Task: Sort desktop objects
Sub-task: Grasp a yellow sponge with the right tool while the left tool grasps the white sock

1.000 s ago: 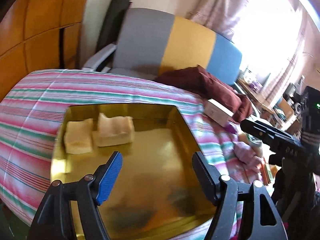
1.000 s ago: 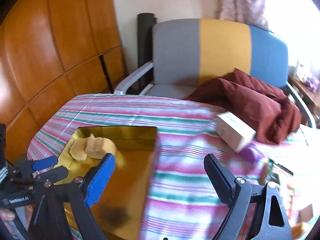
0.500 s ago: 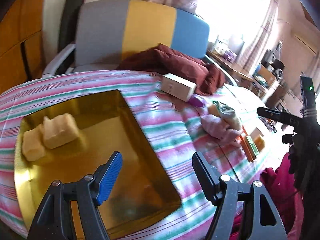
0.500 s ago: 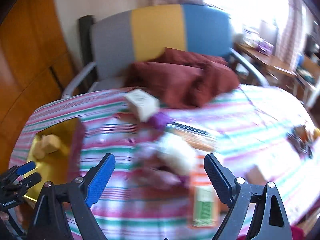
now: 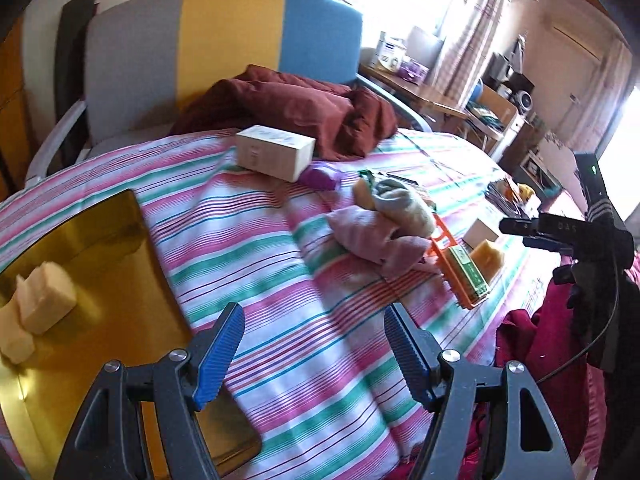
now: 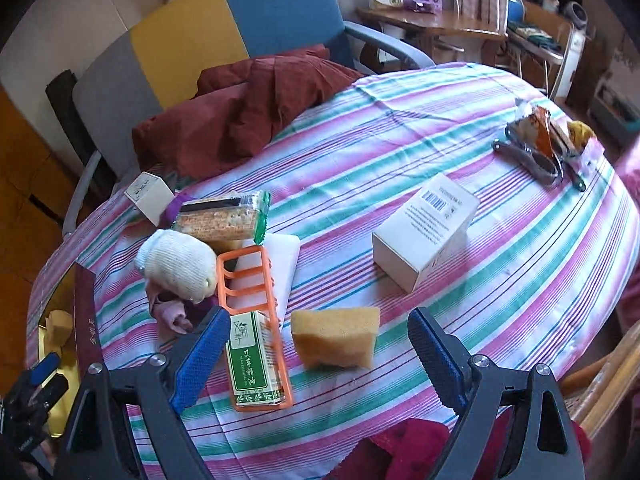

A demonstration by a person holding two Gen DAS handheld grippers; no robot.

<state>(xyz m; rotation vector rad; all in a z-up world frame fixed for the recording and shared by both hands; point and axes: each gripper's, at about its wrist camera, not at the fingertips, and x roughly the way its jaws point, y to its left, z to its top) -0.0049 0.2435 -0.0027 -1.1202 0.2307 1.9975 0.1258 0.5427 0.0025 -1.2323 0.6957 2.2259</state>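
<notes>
A gold tray (image 5: 104, 312) at the left holds two yellow sponge pieces (image 5: 46, 296). My left gripper (image 5: 314, 344) hangs open over the striped cloth just right of the tray, with nothing between its fingers. My right gripper (image 6: 316, 348) is open too, low over a loose yellow sponge (image 6: 336, 336) that lies just ahead of its fingers, untouched. Left of that sponge an orange rack (image 6: 256, 312) carries a green box (image 6: 248, 364). A white sock (image 6: 176, 264), a cracker packet (image 6: 220, 220) and a white carton (image 6: 424, 228) lie beyond.
A small cream box (image 5: 276, 152) and a maroon cloth (image 5: 288, 108) sit at the table's far side before a grey, yellow and blue chair (image 5: 224, 40). Snack packets and metal tongs (image 6: 536, 148) lie at the far right. A person's red garment (image 6: 400, 448) shows at the near edge.
Both grippers have swung right, away from the gold tray toward the clutter in the middle. The right one now hangs over the loose sponge and orange rack. Both pairs of jaws stay wide.
</notes>
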